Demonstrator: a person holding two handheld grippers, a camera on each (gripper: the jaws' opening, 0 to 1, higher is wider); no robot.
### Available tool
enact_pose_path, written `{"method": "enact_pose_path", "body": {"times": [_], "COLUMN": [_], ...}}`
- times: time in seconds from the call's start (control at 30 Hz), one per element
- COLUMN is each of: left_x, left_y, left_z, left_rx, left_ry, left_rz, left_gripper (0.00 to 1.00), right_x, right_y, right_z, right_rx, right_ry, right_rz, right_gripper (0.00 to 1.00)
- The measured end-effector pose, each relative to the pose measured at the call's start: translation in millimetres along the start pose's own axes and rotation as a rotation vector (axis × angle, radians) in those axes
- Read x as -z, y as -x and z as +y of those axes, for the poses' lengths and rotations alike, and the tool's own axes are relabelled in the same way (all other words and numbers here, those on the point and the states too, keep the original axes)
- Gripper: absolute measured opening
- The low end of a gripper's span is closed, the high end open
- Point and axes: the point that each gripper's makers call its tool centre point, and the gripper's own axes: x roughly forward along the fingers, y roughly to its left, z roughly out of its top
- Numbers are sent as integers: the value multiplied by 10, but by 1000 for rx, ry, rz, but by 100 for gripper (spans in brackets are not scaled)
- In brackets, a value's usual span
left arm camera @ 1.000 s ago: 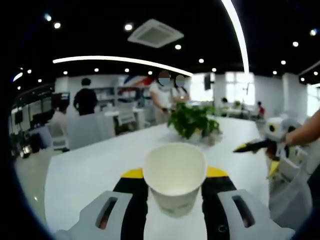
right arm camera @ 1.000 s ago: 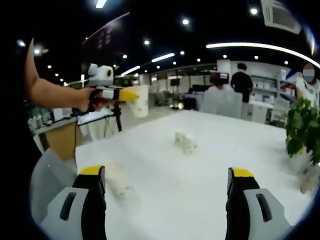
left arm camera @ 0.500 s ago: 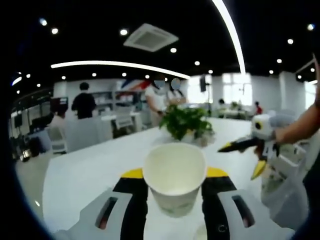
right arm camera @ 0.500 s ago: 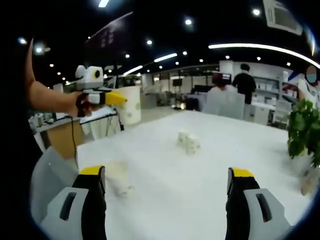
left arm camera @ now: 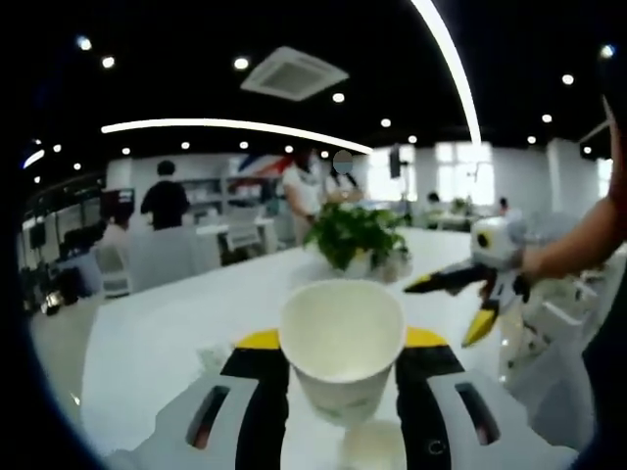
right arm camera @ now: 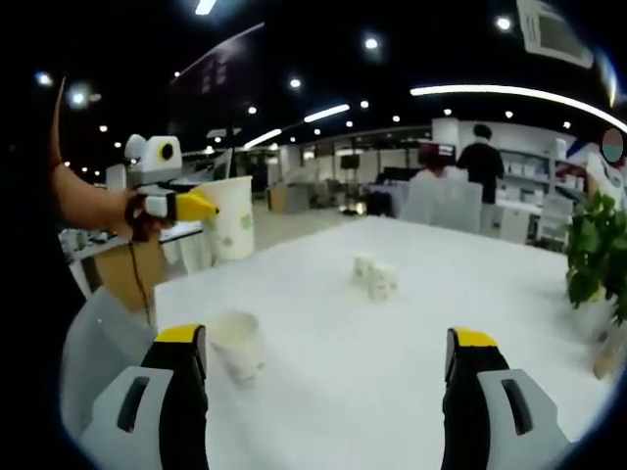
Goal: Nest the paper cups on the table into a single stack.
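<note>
L gripper (left arm camera: pixel 340 367) clamped on a paper cup (left arm camera: pixel 342 345), mouth up, held above the worktop (left arm camera: pixel 157 343). Target cup (right arm camera: pixel 236 343) stands upright on the worktop near its edge, just under/ahead of the held one; its rim peeks in at the bottom of the left gripper view. R gripper (right arm camera: pixel 327 392) wide open, empty, hovering over the worktop. Small white objects (right arm camera: pixel 376 278) further out, too blurry to ID. Risks imo: descent off-axis catches the rim and tips the light cup or shoves it off the edge; squeezing too hard ovals my cup so it jams.
</note>
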Motion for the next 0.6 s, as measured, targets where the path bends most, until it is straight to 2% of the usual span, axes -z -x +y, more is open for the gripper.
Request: {"method": "enact_pose_path", "body": {"times": [0.17,0.3,0.6], "left_x": [45,179,241], "left_y": [42,28,24], "left_z": [-136,-223,-216], "left_rx": [-3,12,10], "left_ry": [-16,-22,3], "left_rz": [7,21,25], "left_gripper": [41,41,41], "right_x": [-9,28,63], "right_y": [0,-20,-18], "right_z": [4,12,51], "right_rx": [0,-1,-6], "right_ry": [-8,-14,-21], "right_rz": [-4,2,4], "right_gripper": [100,100,100]}}
